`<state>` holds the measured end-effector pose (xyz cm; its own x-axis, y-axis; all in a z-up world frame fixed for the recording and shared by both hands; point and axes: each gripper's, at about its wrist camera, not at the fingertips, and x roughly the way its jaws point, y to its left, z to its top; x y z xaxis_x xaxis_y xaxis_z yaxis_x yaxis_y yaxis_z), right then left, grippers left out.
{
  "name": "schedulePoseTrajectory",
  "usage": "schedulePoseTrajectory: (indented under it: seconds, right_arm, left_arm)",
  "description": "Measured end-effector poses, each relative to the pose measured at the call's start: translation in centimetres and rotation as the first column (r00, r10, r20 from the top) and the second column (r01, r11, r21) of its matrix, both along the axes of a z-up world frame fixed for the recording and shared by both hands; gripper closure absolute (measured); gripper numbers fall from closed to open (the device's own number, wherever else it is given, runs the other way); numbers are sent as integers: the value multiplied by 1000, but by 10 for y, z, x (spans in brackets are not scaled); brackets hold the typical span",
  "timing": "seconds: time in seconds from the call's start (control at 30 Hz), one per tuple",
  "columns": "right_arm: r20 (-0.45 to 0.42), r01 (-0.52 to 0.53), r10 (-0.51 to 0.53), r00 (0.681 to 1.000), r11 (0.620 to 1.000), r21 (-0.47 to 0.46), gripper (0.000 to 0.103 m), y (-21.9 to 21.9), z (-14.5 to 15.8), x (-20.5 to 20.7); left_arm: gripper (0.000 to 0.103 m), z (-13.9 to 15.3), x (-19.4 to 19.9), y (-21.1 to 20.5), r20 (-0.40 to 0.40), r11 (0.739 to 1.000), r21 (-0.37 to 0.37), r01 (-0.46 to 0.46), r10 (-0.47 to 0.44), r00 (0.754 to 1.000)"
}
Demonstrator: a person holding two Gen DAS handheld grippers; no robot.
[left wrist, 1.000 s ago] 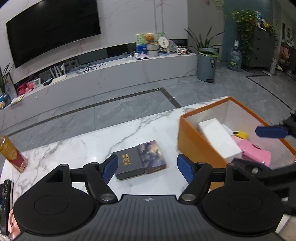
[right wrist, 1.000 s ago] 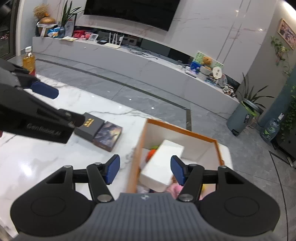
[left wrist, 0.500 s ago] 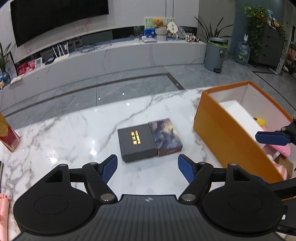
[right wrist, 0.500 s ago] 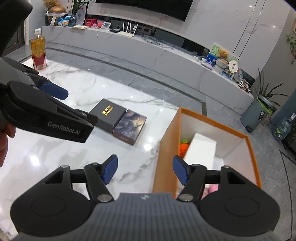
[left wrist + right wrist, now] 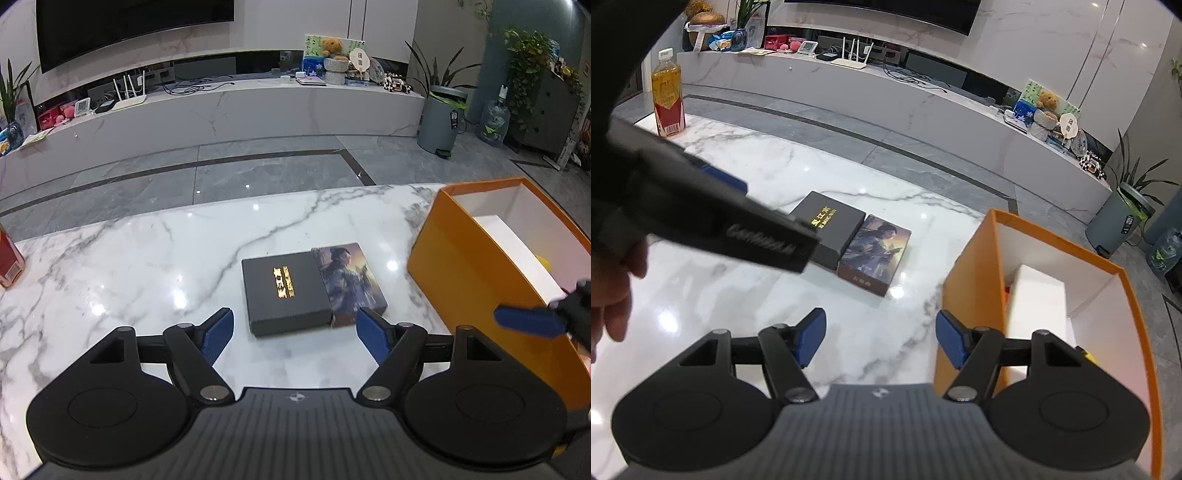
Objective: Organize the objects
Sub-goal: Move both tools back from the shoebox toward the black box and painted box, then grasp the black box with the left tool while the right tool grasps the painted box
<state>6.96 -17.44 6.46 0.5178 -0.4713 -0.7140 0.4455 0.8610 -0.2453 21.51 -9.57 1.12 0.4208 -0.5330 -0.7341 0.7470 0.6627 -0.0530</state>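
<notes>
Left fingers (image 5: 218,334) opening wide, empty, above near edge of black box (image 5: 286,291) on marble table (image 5: 110,266); orange bin (image 5: 476,291) at right. Right view: right gripper (image 5: 881,339) spread, empty, over table beside bin (image 5: 971,288).

Your left gripper (image 5: 295,334) hovers above the marble table (image 5: 129,266), jaws opening with nothing between them. Just beyond its fingertips lies a black box (image 5: 282,291) partly sleeving a picture-printed box (image 5: 351,280). To the right stands an open orange box (image 5: 476,266) holding a white block (image 5: 517,251). The right gripper (image 5: 532,321) shows one blue pad against it.
</notes>
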Motion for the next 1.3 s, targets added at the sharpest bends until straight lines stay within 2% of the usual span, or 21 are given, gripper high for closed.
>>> schedulePoseTrajectory:
  seconds: [0.23, 0.53, 0.73, 0.87, 0.9, 1.03, 1.1, 1.3]
  right_arm:
    - [20, 2, -2, 1000, 1000, 31, 35, -5, -22, 8]
    - [54, 1, -3, 999, 999, 44, 35, -13, -43, 13]
    - [60, -4, 1, 998, 999, 44, 35, -17, -48, 16]
    - [64, 7, -10, 998, 999, 45, 35, -20, -52, 19]
    - [64, 10, -13, 998, 999, 45, 35, -21, -52, 19]
    - [64, 11, -14, 998, 999, 44, 35, -20, -55, 22]
    - [64, 12, -15, 998, 999, 44, 35, -20, -56, 23]
    - [61, 19, -22, 998, 999, 50, 35, -20, -57, 25]
  left_arm:
    - [16, -18, 11, -17, -20, 1000, 16, 13, -13, 1000]
    - [16, -43, 27, -30, -67, 1000, 2, -7, 7, 998]
    - [14, -46, 33, -36, -40, 1000, -17, -20, 20, 999]
    - [16, -48, 39, -39, -31, 999, 23, -25, 26, 999]
    - [14, -50, 41, -39, -42, 999, 30, -23, 24, 999]
    - [13, -55, 52, -30, -131, 999, -25, -43, 39, 991]
    - [11, -56, 55, -28, -148, 998, -35, -45, 39, 988]
    - [9, -59, 52, -38, -112, 999, 15, -35, 36, 993]
